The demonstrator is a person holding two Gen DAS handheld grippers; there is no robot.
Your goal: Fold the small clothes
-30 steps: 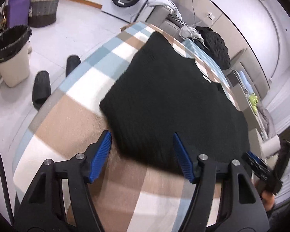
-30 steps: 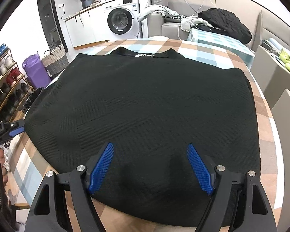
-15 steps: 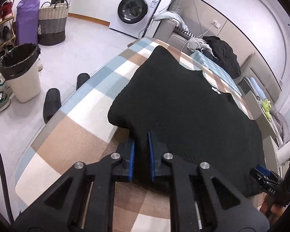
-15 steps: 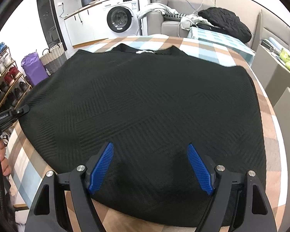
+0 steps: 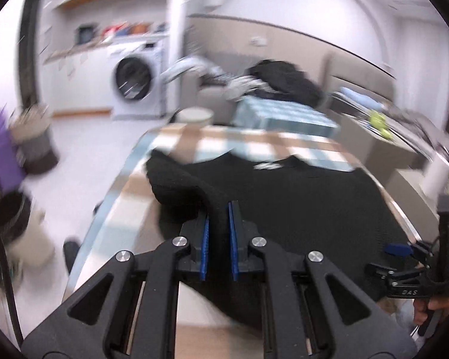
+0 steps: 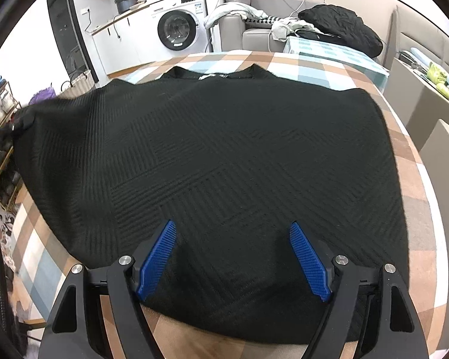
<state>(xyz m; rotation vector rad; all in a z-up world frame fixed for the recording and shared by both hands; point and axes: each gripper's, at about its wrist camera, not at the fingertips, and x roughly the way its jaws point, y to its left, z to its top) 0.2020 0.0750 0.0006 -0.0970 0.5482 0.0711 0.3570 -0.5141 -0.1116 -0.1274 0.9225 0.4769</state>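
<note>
A black knit top (image 6: pixel 224 161) lay spread, neckline toward the top of the frame, over a table covered with a checked cloth (image 6: pixel 416 161) of brown, white and pale blue; in the right wrist view it filled the centre of the picture, its ribbed diagonal pattern plainly legible. The right gripper (image 6: pixel 233 257), at the lower centre of that view, stood with its blue pads wide apart above the near hem of the garment, clasping nothing. The left gripper (image 5: pixel 218 239), at the lower centre of the blurred left wrist view, was clenched on a fold of the garment's side edge, the black fabric pinched between its two blue pads and drawn up in a ridge toward the upper left of that frame. In the right wrist view the same edge appeared at the far left, pulled outward and raised off the cloth, while the rest of the garment lay flat. The right gripper also showed at the lower right of the left wrist view, gripped by a hand (image 5: pixel 434 308) at the frame's edge. In the background, at the upper centre of the right wrist view, stood a white washing machine (image 6: pixel 176 30); to its right was a grey sofa (image 6: pixel 254 34) bearing loose clothes, among them a dark bundle (image 6: pixel 341 27) at the upper right.
</note>
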